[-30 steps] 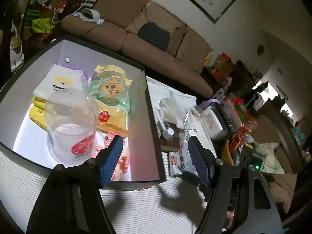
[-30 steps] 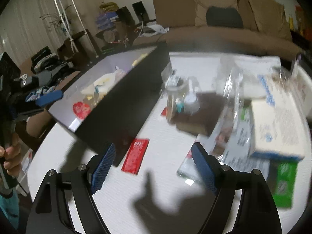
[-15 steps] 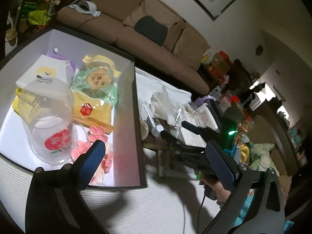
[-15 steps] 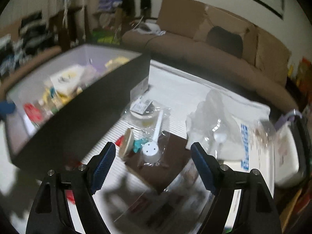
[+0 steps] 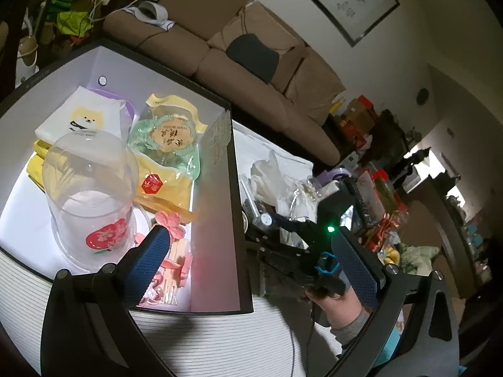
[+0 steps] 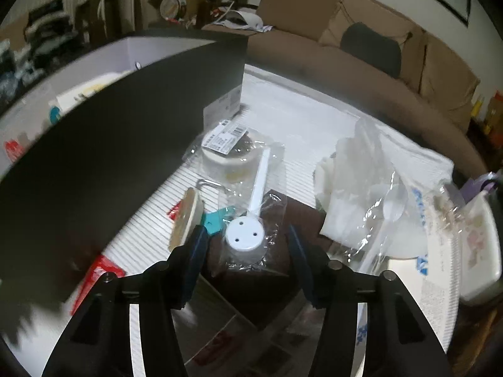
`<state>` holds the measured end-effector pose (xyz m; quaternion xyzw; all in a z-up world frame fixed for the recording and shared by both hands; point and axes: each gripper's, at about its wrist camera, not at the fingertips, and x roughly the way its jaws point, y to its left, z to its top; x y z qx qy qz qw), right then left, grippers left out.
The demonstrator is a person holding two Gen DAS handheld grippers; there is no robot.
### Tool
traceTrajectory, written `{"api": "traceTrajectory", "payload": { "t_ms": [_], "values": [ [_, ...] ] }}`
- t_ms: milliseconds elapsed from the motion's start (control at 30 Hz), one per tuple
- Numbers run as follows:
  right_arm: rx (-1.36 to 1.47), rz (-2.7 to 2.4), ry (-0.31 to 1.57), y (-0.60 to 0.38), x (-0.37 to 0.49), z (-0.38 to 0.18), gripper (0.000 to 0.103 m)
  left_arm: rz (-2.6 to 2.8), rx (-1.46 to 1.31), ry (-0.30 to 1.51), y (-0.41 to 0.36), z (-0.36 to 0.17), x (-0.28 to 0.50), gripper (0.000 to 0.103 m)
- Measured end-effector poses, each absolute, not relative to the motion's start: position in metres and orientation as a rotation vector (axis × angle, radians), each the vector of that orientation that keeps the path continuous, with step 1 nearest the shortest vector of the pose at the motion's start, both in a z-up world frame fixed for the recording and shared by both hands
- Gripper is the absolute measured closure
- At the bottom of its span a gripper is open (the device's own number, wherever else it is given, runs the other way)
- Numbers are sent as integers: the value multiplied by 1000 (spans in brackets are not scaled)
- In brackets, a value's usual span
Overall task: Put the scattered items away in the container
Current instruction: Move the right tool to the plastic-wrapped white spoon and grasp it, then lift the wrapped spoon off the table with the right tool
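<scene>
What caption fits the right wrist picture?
Open right gripper reaches for a bagged white scoop beside the black box.

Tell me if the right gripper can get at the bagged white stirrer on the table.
Probably yes: the right gripper is open, with its fingers either side of the stirrer, and nothing lies over it but its own bag.
</scene>
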<state>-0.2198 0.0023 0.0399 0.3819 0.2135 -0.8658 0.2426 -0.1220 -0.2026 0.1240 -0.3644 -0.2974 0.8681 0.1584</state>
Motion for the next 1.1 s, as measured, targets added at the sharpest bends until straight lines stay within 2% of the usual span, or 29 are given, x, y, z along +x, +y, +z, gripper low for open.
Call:
{"api": "traceTrajectory", "payload": {
  "t_ms": [33,100,133,267,333,400,633,700,900,933,1000,1100],
  "values": [
    [1039,-2372,610,-2,-218,38,43,2480,-1046,-849,-202,123,-122,0],
    [1034,-2368,617,-8,-215,33,25,2480,-1051,-846,-201,123,-122,0],
    [1035,-2362,613,-10,-214,31,21,2479,-1052,-846,-201,123,-122,0],
    [1030,-2361,621,-16,-212,31,19,2473,-1059,-851,-202,122,-121,0],
    [1032,-2369,630,-17,-212,32,24,2471,-1062,-854,-203,122,-122,0],
    [1026,-2376,654,-20,-212,33,42,2470,-1067,-855,-203,121,-122,0],
    [1027,-2384,643,-20,-214,33,45,2466,-1075,-839,-201,119,-122,0],
    [1028,-2382,639,-20,-213,33,51,2467,-1080,-833,-200,119,-122,0],
    [1027,-2383,628,-19,-210,36,53,2469,-1080,-825,-199,119,-123,0],
    [1025,-2382,627,-19,-210,37,55,2470,-1081,-823,-199,119,-123,0],
    [1031,-2375,622,-19,-210,37,71,2471,-1084,-816,-199,118,-123,0],
    [1035,-2361,581,-18,-208,41,75,2469,-1087,-824,-201,118,-123,0]
  ]
}}
